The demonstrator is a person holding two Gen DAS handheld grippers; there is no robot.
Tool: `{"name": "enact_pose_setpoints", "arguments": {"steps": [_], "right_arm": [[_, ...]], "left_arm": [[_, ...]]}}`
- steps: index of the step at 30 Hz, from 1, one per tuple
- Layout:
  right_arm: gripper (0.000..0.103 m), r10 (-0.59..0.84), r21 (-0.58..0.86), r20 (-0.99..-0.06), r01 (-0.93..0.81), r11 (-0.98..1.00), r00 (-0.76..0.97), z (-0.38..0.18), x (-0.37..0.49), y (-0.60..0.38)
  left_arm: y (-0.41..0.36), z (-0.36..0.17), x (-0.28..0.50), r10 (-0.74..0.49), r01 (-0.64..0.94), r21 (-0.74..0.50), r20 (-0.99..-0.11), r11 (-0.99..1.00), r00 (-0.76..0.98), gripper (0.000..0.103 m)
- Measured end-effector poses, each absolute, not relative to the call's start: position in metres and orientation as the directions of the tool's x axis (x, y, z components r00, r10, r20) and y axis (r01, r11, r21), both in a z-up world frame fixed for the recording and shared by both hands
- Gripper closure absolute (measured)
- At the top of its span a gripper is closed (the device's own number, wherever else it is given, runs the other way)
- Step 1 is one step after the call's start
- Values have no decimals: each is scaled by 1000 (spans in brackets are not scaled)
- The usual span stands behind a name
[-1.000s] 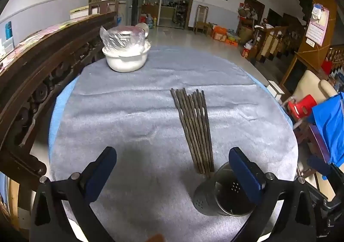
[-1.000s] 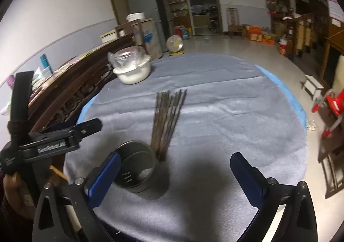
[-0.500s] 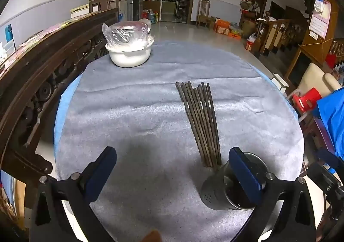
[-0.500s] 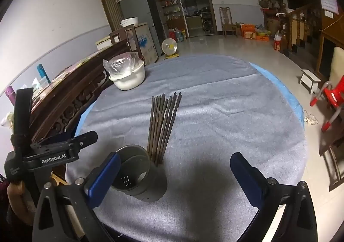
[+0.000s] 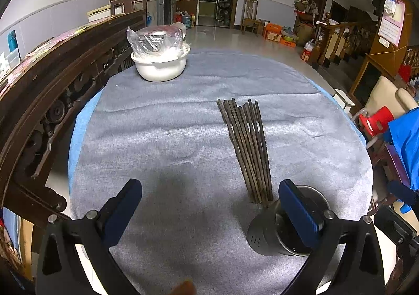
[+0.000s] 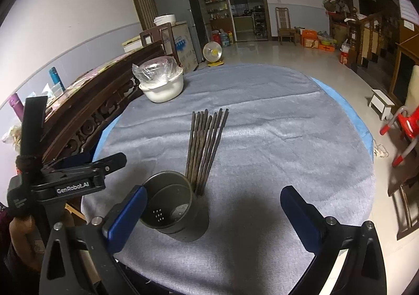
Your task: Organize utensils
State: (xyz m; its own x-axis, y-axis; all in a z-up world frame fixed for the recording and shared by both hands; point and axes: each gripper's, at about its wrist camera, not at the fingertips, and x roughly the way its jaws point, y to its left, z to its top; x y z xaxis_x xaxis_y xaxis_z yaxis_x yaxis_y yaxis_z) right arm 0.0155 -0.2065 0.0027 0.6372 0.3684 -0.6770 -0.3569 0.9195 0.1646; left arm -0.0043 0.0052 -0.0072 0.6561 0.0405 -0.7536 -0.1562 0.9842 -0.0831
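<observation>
A round table (image 5: 162, 143) under a grey cloth (image 6: 275, 138) carries everything; a white bowl (image 5: 159, 67) topped with a bagged dish stands at its far left edge, beside a carved wooden rail (image 5: 39, 90). The chopsticks (image 5: 247, 148) lie bundled flat near the middle, their near ends touching a dark metal cup (image 6: 172, 207) standing by the near edge; the left gripper (image 5: 209, 206) and the right gripper (image 6: 213, 212) are both spread wide, holding nothing, above the near edge.

The right gripper (image 6: 213, 212) hangs with fingers (image 6: 299, 212) spread wide over the grey-clothed counter (image 6: 288, 143). A metal holder (image 6: 171, 207) stands by its left finger, dark chopsticks (image 6: 205, 143) lying just beyond, a white bowl (image 6: 163, 87) farther back.
</observation>
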Motion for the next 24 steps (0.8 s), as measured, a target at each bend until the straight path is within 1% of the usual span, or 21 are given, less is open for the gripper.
{"name": "enact_pose_setpoints", "arguments": {"steps": [24], "right_arm": [[0,381,188,-685,-355,916,621,2,18,-208]], "left_arm": [[7,-9,-5,45,-160,-79,-758,984,651,0]]}}
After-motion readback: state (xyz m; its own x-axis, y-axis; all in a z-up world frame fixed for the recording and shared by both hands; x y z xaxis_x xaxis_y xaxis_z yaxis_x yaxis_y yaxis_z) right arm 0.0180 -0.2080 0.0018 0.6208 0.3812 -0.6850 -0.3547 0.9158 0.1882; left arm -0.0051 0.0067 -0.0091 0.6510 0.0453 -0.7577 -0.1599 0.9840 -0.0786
